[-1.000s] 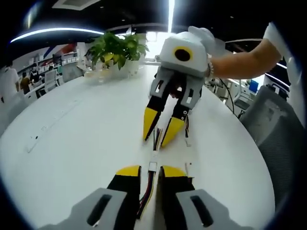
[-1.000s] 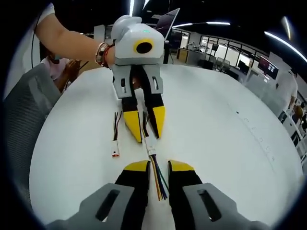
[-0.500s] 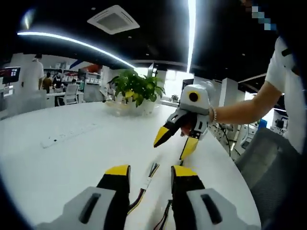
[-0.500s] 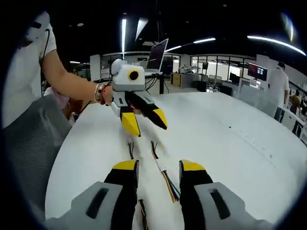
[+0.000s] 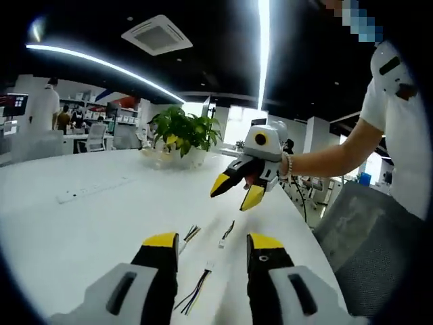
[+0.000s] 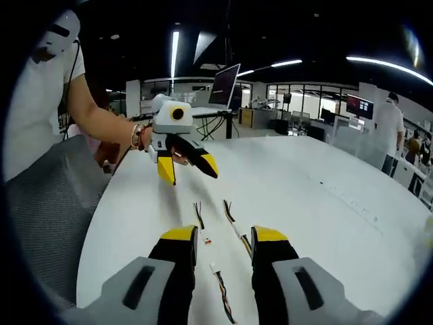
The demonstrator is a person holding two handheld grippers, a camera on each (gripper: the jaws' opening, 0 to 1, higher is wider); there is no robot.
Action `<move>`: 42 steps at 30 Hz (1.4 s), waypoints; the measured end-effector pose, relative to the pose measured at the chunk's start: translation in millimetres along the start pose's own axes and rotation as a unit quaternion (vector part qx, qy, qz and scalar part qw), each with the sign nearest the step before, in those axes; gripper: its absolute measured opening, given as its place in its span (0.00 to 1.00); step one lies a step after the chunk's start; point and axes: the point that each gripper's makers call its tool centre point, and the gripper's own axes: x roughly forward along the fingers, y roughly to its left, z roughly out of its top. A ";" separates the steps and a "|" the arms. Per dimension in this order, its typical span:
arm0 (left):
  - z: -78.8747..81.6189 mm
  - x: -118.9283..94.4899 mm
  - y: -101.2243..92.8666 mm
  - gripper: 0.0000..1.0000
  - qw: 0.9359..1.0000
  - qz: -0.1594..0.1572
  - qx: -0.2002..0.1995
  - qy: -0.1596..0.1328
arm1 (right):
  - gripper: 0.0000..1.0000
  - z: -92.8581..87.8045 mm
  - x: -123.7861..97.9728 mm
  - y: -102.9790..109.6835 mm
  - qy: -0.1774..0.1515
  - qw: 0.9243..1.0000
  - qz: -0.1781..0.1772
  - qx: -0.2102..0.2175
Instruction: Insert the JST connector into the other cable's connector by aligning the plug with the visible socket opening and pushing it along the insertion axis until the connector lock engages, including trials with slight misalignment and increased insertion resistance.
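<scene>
Three short cable pieces lie on the white table (image 5: 88, 223). In the left gripper view there is a dark-wired cable (image 5: 228, 231) with a small white connector (image 5: 220, 244), a colourful-wired cable (image 5: 191, 233) beside my left jaw, and another cable (image 5: 195, 296) with a white connector (image 5: 210, 265). Whether any two are mated I cannot tell. My left gripper (image 5: 213, 242) (image 6: 187, 168) is open and holds nothing. My right gripper (image 6: 224, 235) (image 5: 236, 189) is open too, raised above the table. The right gripper view shows the same cables (image 6: 198, 212) (image 6: 232, 215) (image 6: 221, 288) between the grippers.
A potted plant (image 5: 179, 132) stands at the table's far side and a power strip (image 5: 91, 190) lies to the left. A grey mesh chair (image 6: 40, 203) (image 5: 369, 230) sits at the table's edge by the person. A laptop (image 6: 223, 81) stands beyond the table.
Both grippers were shut on the cables a second ago. They have opened, let go, lifted and drawn apart, and the cables now lie loose on the table.
</scene>
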 end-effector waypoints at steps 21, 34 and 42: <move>-23.1 3.5 -19.9 0.32 1.000 -0.003 0.007 0.019 | 0.27 -23.4 -6.6 22.4 0.016 1.000 -0.008 0.014; -49.9 19.0 1.1 0.29 0.999 0.005 -0.006 0.047 | 0.22 -48.3 9.8 9.2 0.028 0.999 -0.001 0.038; -64.6 34.2 5.4 0.28 0.997 -0.006 0.002 0.070 | 0.22 -59.7 19.9 5.5 0.035 0.998 0.008 0.043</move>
